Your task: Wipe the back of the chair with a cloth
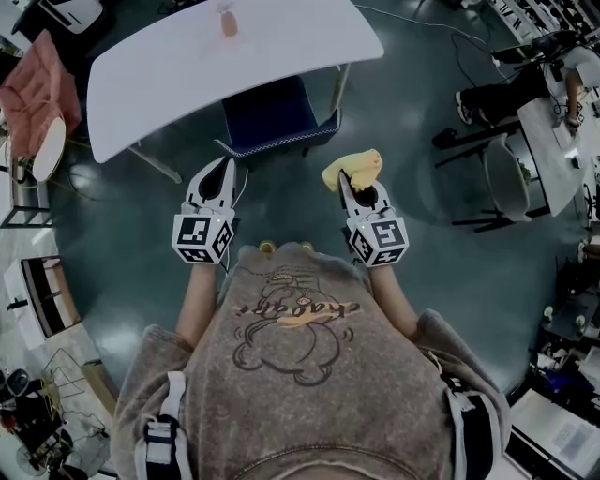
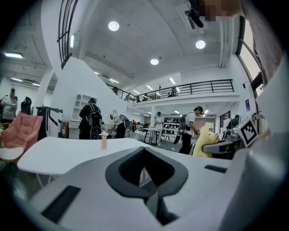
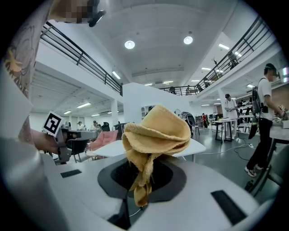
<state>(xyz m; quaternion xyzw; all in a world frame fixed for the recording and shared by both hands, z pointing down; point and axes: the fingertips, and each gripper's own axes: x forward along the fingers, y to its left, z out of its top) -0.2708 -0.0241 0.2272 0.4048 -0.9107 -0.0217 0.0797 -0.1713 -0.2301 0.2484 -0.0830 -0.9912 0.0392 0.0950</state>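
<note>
A blue chair [image 1: 272, 117] stands tucked under the white table [image 1: 187, 66], its back edge facing me. A crumpled yellow cloth [image 1: 354, 169] sticks up from my right gripper [image 1: 345, 180], which is shut on it just right of the chair. In the right gripper view the cloth [image 3: 156, 135] bulges above the jaws and a strip of it hangs down into them. My left gripper [image 1: 223, 172] hovers near the chair's left corner, shut and holding nothing. From the left gripper view the cloth [image 2: 202, 140] shows at the right.
A small pink bottle [image 1: 229, 21] stands on the table. A pink chair [image 1: 33, 80] is at the far left. At the right are a grey chair [image 1: 511, 178], a desk and a seated person [image 1: 506, 89]. Shelving and clutter line the lower left.
</note>
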